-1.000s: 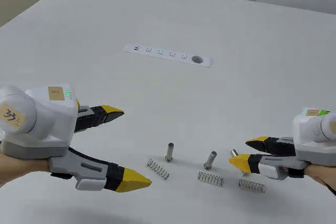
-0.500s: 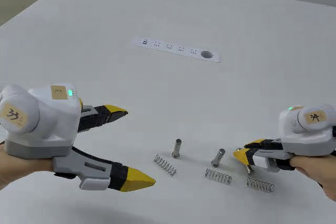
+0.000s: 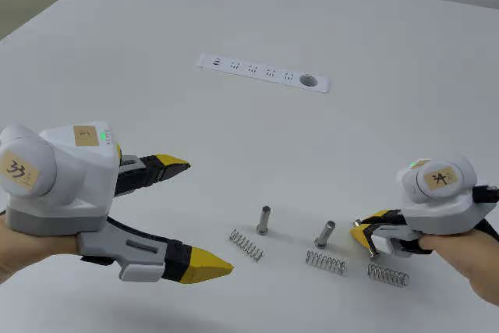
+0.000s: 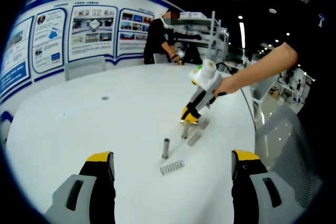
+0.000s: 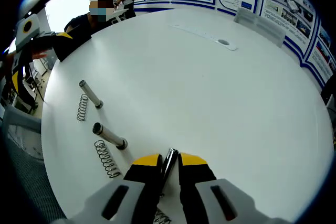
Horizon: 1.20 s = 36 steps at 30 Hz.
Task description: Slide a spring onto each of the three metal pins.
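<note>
On the white table (image 3: pixel 234 130), the right gripper (image 3: pixel 362 233) pinches the rightmost pin (image 5: pixel 170 159); the left gripper (image 3: pixel 209 216) hovers spread wide.

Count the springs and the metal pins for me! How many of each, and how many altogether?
springs: 3
metal pins: 3
total: 6
</note>
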Each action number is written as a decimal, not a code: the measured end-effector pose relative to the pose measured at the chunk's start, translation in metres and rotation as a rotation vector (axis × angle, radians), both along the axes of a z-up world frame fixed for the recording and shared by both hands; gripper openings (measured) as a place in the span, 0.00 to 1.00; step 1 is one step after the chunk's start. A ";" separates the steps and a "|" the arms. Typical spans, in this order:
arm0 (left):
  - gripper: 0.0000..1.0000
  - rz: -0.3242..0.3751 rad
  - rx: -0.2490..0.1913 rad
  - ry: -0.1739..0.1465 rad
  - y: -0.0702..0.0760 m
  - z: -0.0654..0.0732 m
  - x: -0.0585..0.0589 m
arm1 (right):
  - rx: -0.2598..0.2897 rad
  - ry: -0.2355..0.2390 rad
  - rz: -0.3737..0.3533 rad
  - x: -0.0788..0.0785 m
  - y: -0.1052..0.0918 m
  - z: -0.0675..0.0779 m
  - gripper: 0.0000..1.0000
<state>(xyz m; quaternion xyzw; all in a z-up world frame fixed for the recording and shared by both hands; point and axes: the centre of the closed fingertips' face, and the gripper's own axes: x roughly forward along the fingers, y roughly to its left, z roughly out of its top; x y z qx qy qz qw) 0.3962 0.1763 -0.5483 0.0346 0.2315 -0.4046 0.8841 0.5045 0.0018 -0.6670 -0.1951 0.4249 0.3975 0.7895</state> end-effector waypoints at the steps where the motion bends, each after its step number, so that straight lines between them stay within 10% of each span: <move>1: 0.94 0.001 0.001 0.000 0.000 0.000 0.000 | -0.002 0.012 -0.016 0.001 -0.001 0.000 0.14; 18: 0.93 0.022 -0.019 0.004 0.002 0.001 -0.004 | -0.114 0.028 -0.044 0.004 -0.003 -0.001 0.08; 36: 0.93 0.018 -0.027 -0.020 -0.006 0.013 -0.007 | 0.058 -0.098 -0.051 0.000 -0.013 0.023 0.08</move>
